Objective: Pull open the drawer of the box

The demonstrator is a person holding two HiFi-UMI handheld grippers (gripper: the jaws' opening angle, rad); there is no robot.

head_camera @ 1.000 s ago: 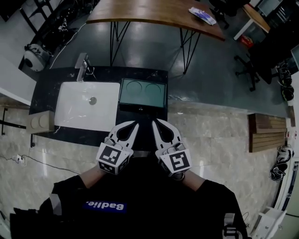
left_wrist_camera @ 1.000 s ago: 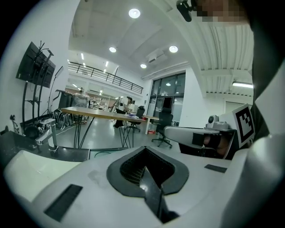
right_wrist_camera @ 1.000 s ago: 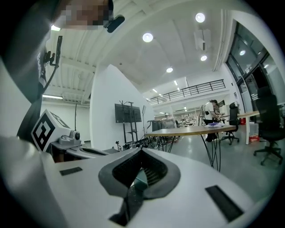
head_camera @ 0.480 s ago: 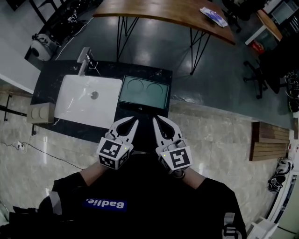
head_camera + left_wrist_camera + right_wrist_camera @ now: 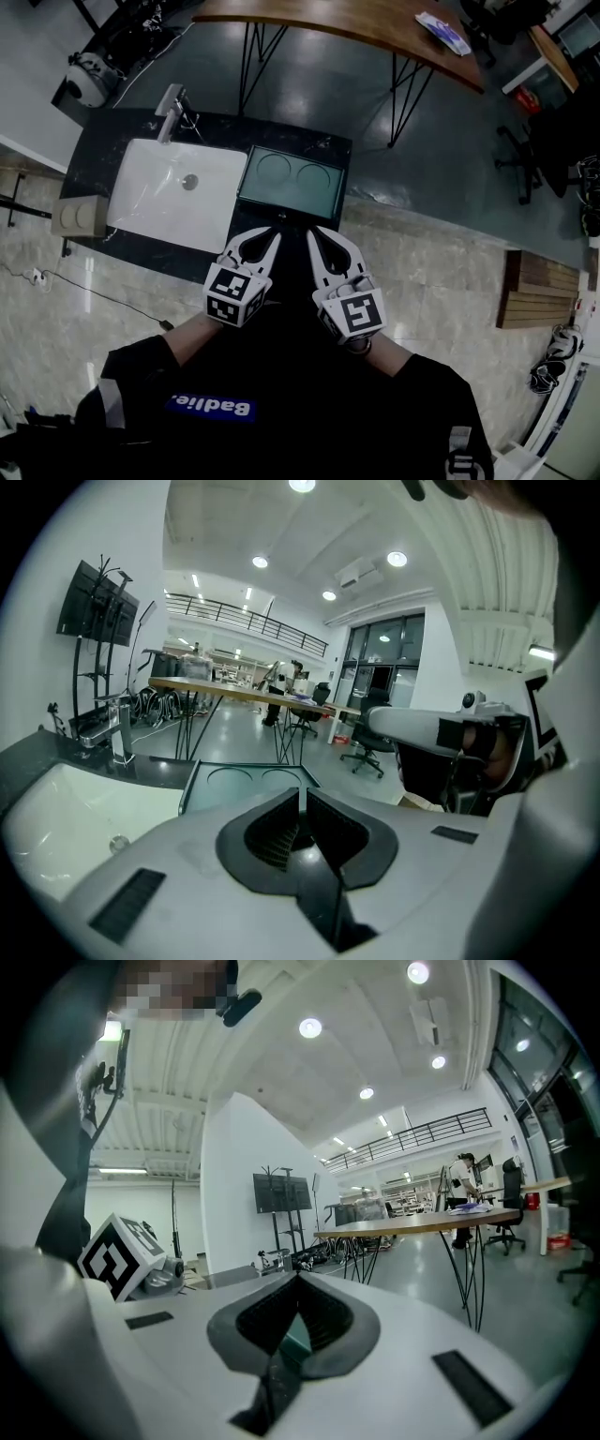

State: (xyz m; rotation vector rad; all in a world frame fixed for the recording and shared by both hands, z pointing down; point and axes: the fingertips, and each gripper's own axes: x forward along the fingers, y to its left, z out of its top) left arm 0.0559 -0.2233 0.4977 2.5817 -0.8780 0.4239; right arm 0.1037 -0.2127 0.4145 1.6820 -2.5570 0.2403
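Note:
No box or drawer shows clearly in any view. Both grippers are held close to the person's chest, over the near edge of a black counter [image 5: 216,131]. My left gripper [image 5: 269,235] is shut with nothing between its jaws, and so is my right gripper [image 5: 317,233] beside it. In the left gripper view the left gripper [image 5: 302,794] points across a dark two-ring hob [image 5: 248,780]. In the right gripper view the right gripper [image 5: 296,1281] points over the room, its jaws meeting with nothing in them. The counter's front face is hidden below the grippers.
The counter carries a white sink [image 5: 169,192] with a faucet [image 5: 169,101] and the hob [image 5: 291,178]. A small beige block [image 5: 80,217] sits at its left end. A wooden table [image 5: 328,14] stands beyond, a wooden bench [image 5: 539,291] at the right, office chairs farther right.
The head view has shifted, so the counter sits a little higher and to the right. Both grippers stayed shut side by side and edged slightly toward the counter.

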